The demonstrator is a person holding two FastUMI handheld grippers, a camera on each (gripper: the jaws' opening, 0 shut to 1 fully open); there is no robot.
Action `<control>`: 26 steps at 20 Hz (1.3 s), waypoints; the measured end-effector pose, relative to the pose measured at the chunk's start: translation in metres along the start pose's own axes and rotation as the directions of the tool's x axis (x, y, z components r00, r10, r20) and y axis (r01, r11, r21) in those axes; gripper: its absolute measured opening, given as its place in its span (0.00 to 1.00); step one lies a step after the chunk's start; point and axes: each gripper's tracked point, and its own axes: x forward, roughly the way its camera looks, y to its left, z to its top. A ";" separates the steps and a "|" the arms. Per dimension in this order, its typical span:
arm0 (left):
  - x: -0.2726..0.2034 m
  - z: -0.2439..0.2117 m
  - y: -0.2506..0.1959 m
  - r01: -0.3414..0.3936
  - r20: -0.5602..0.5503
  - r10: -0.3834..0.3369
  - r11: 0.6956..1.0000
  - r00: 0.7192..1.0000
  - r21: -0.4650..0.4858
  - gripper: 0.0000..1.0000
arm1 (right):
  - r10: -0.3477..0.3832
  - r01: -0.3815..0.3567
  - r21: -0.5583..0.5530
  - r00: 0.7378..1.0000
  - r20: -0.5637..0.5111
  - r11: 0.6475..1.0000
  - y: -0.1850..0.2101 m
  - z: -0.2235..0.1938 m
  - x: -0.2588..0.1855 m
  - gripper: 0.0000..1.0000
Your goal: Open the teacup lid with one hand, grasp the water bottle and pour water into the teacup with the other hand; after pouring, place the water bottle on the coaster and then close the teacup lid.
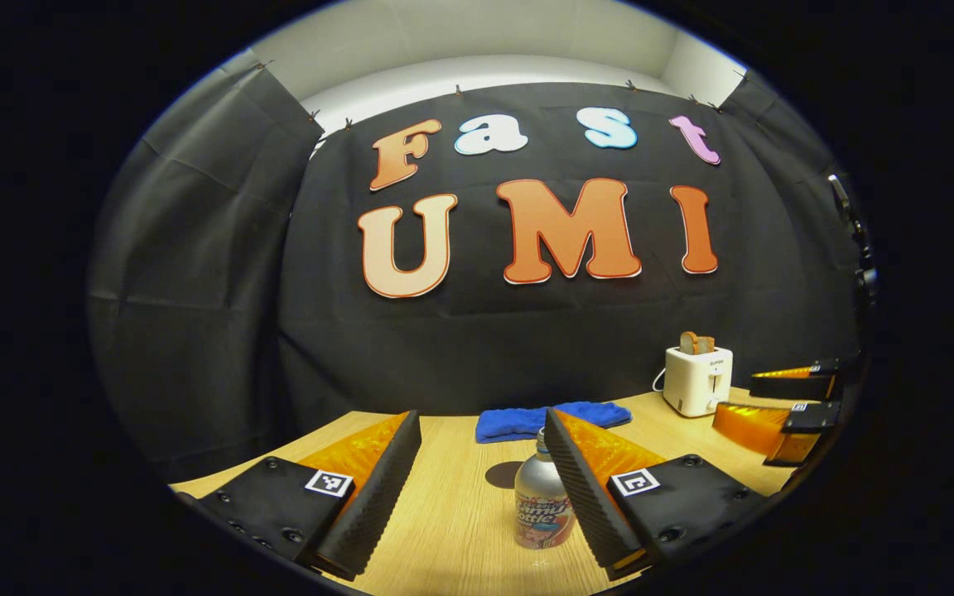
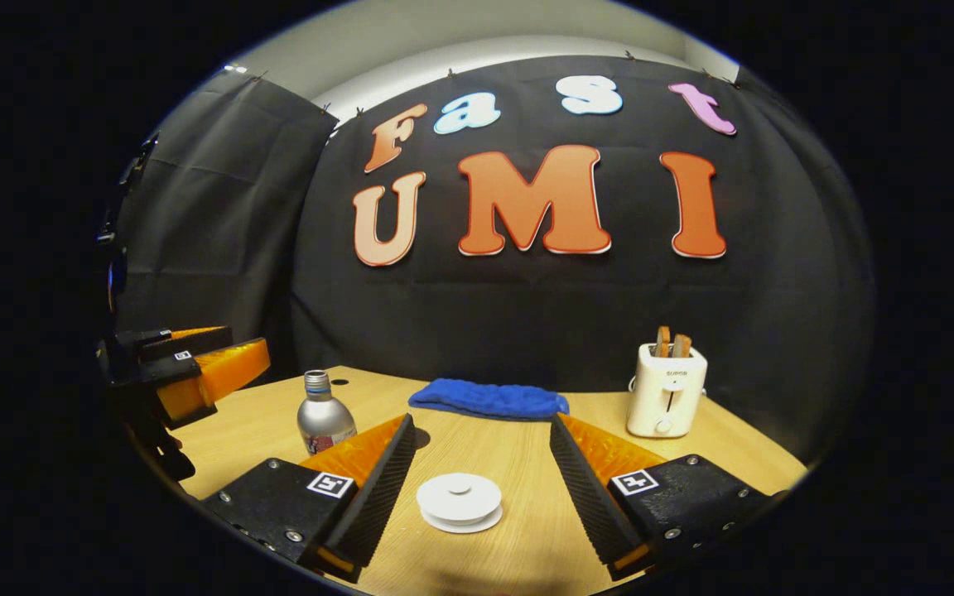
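Between the spread fingers of the right gripper [image 2: 477, 463], near the front edge of the wooden table [image 2: 527, 463], lies the white teacup lid [image 2: 460, 501], a low round disc with a small knob at its centre. It sits slightly left of the midline, closer to the left finger than to the right one, and touches neither; the jaws stand wide apart and hold nothing. The teacup body beneath it cannot be made out from this angle. Farther off to the left stands the water bottle [image 2: 325, 414], upright, its long axis vertical, cap on top. Beyond it, at the left edge of the right gripper view, the other gripper hovers above the table.

In the left gripper view, the left gripper [image 1: 481, 459] is likewise spread and empty. The water bottle [image 1: 542, 497] stands between its fingers, just beside or partly behind the right finger, well apart from the left one; whether it touches the pad cannot be told. The right gripper [image 1: 783, 406] shows far right, near the white toaster [image 1: 697, 379]. A blue cloth [image 1: 551, 419] lies at the far side of the table. No coaster can be identified with certainty.

Judgement: each tool already faces its own object, the right nearer the lid, the left nearer the bottle; the left needs a small shift rightward to centre the bottle before closing.
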 end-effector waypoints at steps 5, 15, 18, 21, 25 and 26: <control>0.002 -0.008 0.002 -0.002 -0.013 0.002 1.000 1.000 -0.005 1.00 | 0.002 -0.003 -0.009 0.997 -0.071 1.000 0.009 -0.029 0.021 0.93; 0.006 -0.019 0.006 -0.010 -0.045 0.011 0.999 0.999 0.035 0.98 | 0.043 -0.047 -0.017 0.978 -0.202 0.999 0.025 -0.071 0.051 0.78; 0.010 -0.024 0.005 -0.006 -0.057 0.008 0.999 0.998 0.031 1.00 | 0.038 -0.042 -0.013 0.974 -0.224 0.999 0.024 -0.075 0.054 0.70; 0.010 -0.029 0.006 -0.006 -0.070 0.008 1.000 0.998 0.027 1.00 | 0.036 -0.039 -0.005 0.964 -0.263 0.999 0.023 -0.084 0.056 0.53; 0.012 -0.036 0.003 0.016 -0.086 -0.015 1.000 0.996 0.008 0.94 | 0.049 -0.051 -0.001 0.960 -0.277 0.999 0.025 -0.092 0.060 0.38; 0.011 -0.038 0.000 0.034 -0.090 -0.035 0.999 0.995 -0.010 0.98 | 0.045 -0.048 -0.003 0.960 -0.275 0.999 0.024 -0.092 0.061 0.34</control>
